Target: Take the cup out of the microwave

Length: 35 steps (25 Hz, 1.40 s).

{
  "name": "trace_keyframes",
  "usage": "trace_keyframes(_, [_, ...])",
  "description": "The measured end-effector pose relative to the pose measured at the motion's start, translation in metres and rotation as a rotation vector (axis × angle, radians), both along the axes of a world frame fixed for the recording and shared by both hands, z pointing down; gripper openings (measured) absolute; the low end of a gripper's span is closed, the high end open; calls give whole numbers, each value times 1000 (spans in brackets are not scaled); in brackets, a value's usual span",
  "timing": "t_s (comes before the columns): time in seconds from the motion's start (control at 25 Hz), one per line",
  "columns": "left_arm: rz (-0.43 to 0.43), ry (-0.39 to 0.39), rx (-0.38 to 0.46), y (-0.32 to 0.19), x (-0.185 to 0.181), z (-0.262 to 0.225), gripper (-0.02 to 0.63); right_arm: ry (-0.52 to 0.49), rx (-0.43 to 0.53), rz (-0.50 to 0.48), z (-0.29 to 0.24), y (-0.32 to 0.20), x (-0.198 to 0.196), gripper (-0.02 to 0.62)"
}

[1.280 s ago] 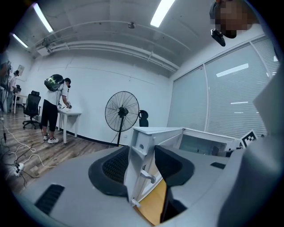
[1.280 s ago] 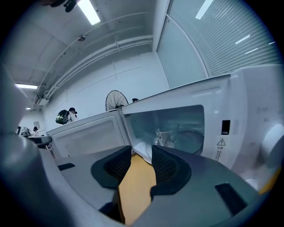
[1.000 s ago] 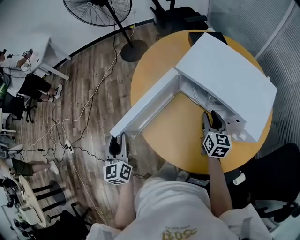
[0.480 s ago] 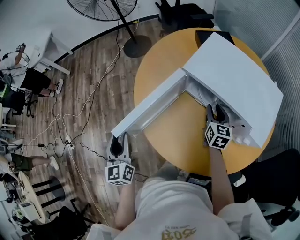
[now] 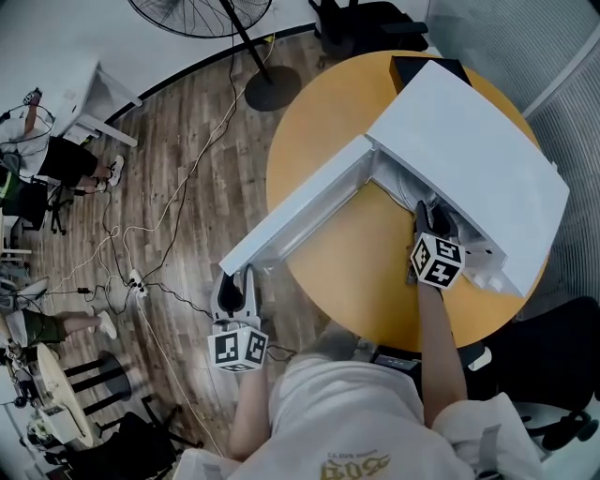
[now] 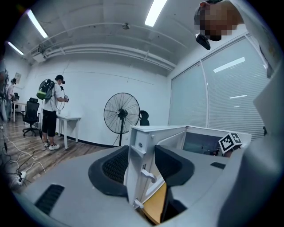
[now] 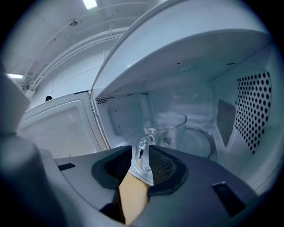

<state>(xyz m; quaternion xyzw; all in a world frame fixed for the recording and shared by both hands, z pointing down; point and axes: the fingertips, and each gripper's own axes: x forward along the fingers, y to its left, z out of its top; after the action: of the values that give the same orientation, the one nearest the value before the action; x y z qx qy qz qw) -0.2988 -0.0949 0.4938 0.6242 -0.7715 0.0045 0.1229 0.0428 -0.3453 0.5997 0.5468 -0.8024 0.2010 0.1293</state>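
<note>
A white microwave [image 5: 469, 159] stands on a round yellow table [image 5: 356, 272], its door [image 5: 300, 211] swung wide open to the left. My left gripper [image 5: 234, 286] is shut on the door's free edge [image 6: 138, 146], which stands upright between its pads. Inside the cavity a clear glass cup [image 7: 171, 131] sits upright on the glass turntable [image 7: 202, 144], its handle [image 7: 143, 148] toward me. My right gripper [image 7: 141, 162] reaches into the opening; its jaws are closing with the handle between the fingertips, and the pads do not press on it. From the head view the cup is hidden.
A standing fan [image 5: 202, 14] and loose cables [image 5: 141, 253] are on the wood floor at the left. A black chair [image 5: 553, 356] stands at the right of the table. A person [image 6: 53, 111] stands far off by a white desk.
My right gripper has moved forward and down, deeper into the microwave's opening. The left gripper has stayed at the door's edge.
</note>
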Motion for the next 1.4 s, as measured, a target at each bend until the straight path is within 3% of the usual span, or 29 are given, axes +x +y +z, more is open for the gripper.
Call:
trace_keyframes(0.2, [1, -2, 1, -1, -1, 2, 189, -4, 4, -17, 4, -2, -1, 57])
trace_keyframes(0.6, [-3, 1, 0, -1, -3, 0, 189, -44, 74, -112, -6, 10, -5, 54])
trace_keyframes(1.4, [-16, 1, -6, -1, -3, 2, 187, -76, 158, -172, -29, 42, -10, 52])
